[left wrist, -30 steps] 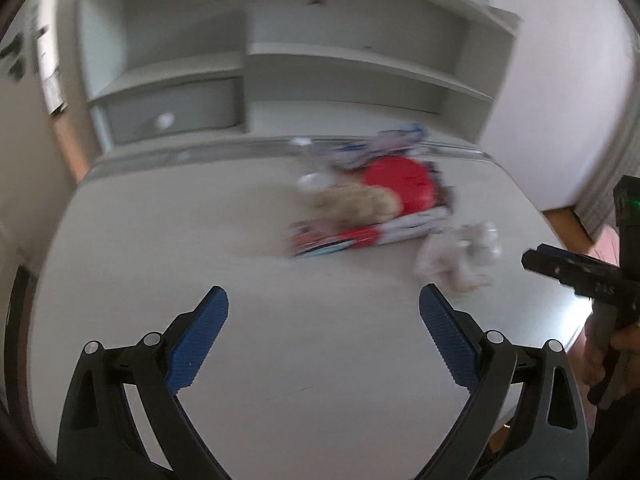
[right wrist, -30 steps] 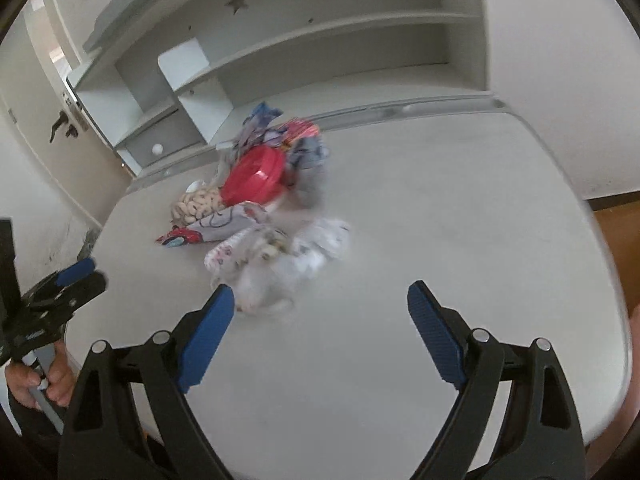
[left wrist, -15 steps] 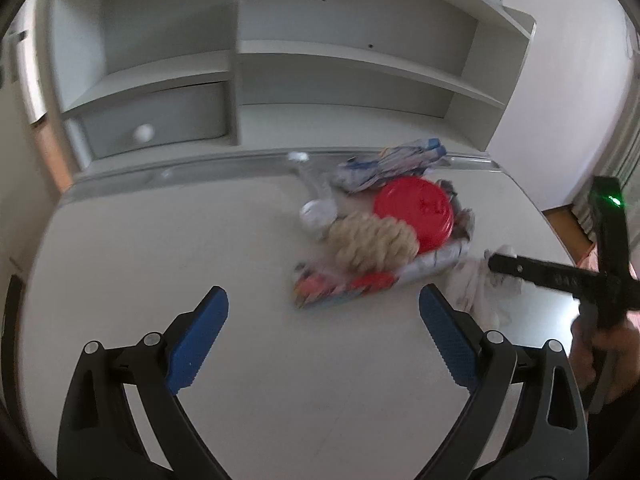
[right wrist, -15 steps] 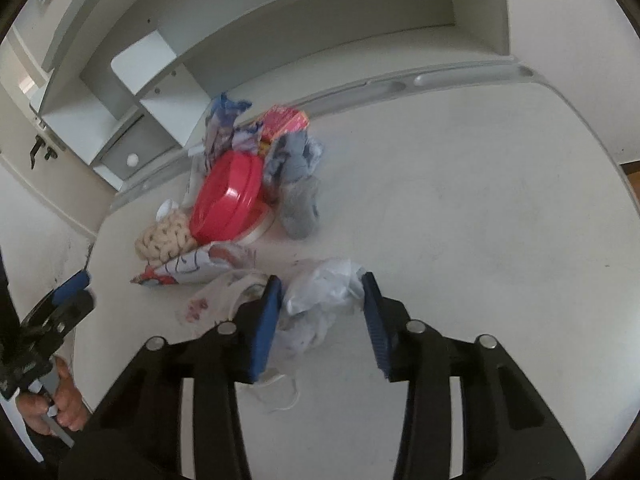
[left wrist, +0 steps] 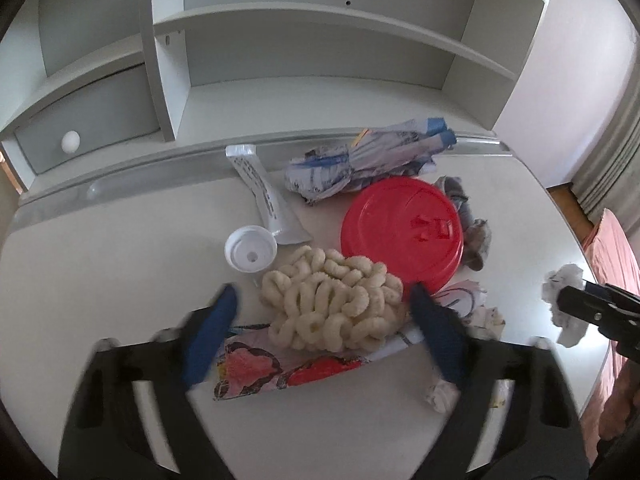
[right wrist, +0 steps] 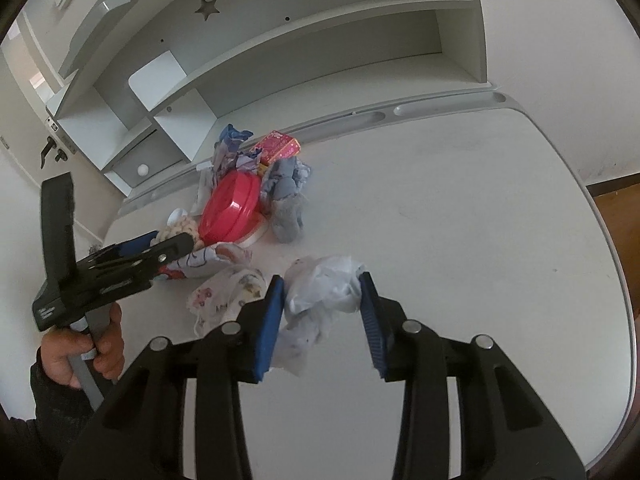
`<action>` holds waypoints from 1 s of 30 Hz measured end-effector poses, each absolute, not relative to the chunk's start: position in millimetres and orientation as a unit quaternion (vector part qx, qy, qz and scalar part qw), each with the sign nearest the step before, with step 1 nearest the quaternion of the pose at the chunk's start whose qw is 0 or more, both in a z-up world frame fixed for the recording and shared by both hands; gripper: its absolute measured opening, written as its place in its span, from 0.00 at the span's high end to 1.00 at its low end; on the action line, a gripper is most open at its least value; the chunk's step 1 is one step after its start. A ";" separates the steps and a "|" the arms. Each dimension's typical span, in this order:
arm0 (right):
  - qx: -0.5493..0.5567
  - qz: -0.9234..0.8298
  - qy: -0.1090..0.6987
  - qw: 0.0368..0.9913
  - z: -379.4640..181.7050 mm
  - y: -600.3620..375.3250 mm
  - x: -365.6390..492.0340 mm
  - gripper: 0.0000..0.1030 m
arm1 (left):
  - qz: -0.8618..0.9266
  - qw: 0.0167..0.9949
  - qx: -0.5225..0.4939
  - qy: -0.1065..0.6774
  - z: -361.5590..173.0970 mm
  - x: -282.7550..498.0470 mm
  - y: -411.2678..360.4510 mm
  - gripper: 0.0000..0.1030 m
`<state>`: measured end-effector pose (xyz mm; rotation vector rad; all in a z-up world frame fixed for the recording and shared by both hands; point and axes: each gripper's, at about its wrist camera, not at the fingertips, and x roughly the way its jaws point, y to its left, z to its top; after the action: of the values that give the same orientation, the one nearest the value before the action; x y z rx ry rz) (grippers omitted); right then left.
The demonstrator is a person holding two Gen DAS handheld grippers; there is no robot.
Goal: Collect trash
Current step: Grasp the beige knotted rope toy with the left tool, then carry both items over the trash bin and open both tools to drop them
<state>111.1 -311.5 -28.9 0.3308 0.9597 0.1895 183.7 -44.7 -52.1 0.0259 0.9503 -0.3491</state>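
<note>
Already we have one piece of trash gripped and are reaching for a second.

Our right gripper is clamped on the crumpled white plastic wad on the desk, near the pile. Our left gripper has just been closing, its jaws apart on either side of the beige knotted rope bundle lying on a printed wrapper beside the red lid. Next, we judge, the left must finish closing, then both lift clear.
</note>
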 end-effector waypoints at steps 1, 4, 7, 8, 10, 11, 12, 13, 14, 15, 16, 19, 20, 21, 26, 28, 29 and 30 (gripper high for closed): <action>0.157 0.091 0.458 0.870 -28.2 -311.5 110.1 0.63 | -0.168 0.874 0.009 0.456 -52.2 183.7 -43.7 0.51; 0.150 0.089 0.449 0.876 -22.4 -314.3 104.3 0.63 | -0.163 0.882 0.005 0.442 -44.1 178.8 -40.1 0.71; 0.155 0.083 0.436 0.882 -15.0 -325.4 97.3 0.63 | -0.156 0.890 0.001 0.429 -28.4 173.2 -35.6 0.76; 0.157 0.079 0.432 0.884 -13.0 -329.7 94.5 0.63 | -0.154 0.892 0.001 0.424 -22.4 170.9 -33.1 0.77; 0.161 0.070 0.425 0.888 -10.0 -340.3 87.1 0.63 | -0.154 0.897 0.005 0.413 -11.5 164.7 -33.6 0.78; 0.165 0.063 0.421 0.889 -9.4 -348.2 80.8 0.63 | -0.155 0.899 0.006 0.409 -6.6 161.3 -34.8 0.79; 0.169 0.057 0.418 0.891 -9.0 -355.4 74.2 0.63 | -0.156 0.900 0.007 0.406 -2.0 157.5 -36.4 0.79; 0.172 0.052 0.416 0.892 -8.8 -360.5 68.9 0.63 | -0.161 0.902 0.007 0.401 4.1 151.6 -40.1 0.79; 0.176 0.042 0.412 0.893 -8.5 -369.8 59.0 0.63 | -0.168 0.902 0.009 0.397 9.7 145.1 -46.1 0.79; 0.180 0.033 0.409 0.894 -8.5 -378.8 49.2 0.63 | -0.178 0.903 0.012 0.391 15.2 138.4 -52.5 0.79; 0.183 0.025 0.407 0.895 -8.8 -385.2 42.1 0.63 | -0.194 0.903 0.015 0.384 21.7 128.1 -66.4 0.79; 0.199 -0.016 0.402 0.894 -13.3 -419.4 7.3 0.63 | -0.242 0.895 0.025 0.375 28.7 107.6 -105.8 0.79; 0.203 -0.030 0.400 0.893 -15.4 -429.1 -2.4 0.63 | -0.264 0.889 0.032 0.373 28.8 98.8 -123.7 0.79; 0.207 -0.044 0.399 0.892 -18.2 -439.8 -13.4 0.63 | -0.285 0.884 0.039 0.370 29.4 87.8 -140.5 0.79; 0.244 -0.130 0.396 0.875 -39.9 -503.2 -82.3 0.63 | -0.403 0.835 0.071 0.368 16.5 31.3 -242.7 0.79; 0.261 -0.166 0.399 0.863 -53.5 -529.1 -111.1 0.63 | -0.446 0.811 0.084 0.368 9.8 8.0 -281.3 0.79; 0.268 -0.179 0.400 0.858 -59.7 -538.9 -123.1 0.63 | -0.466 0.800 0.092 0.368 5.6 -3.7 -301.1 0.79; 0.277 -0.192 0.402 0.852 -66.2 -548.7 -134.8 0.63 | -0.488 0.785 0.101 0.368 0.6 -17.9 -323.2 0.79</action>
<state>-134.8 -548.7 -66.2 0.5829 0.8456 -0.4040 -17.9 -323.2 0.6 0.2182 0.7927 -1.0522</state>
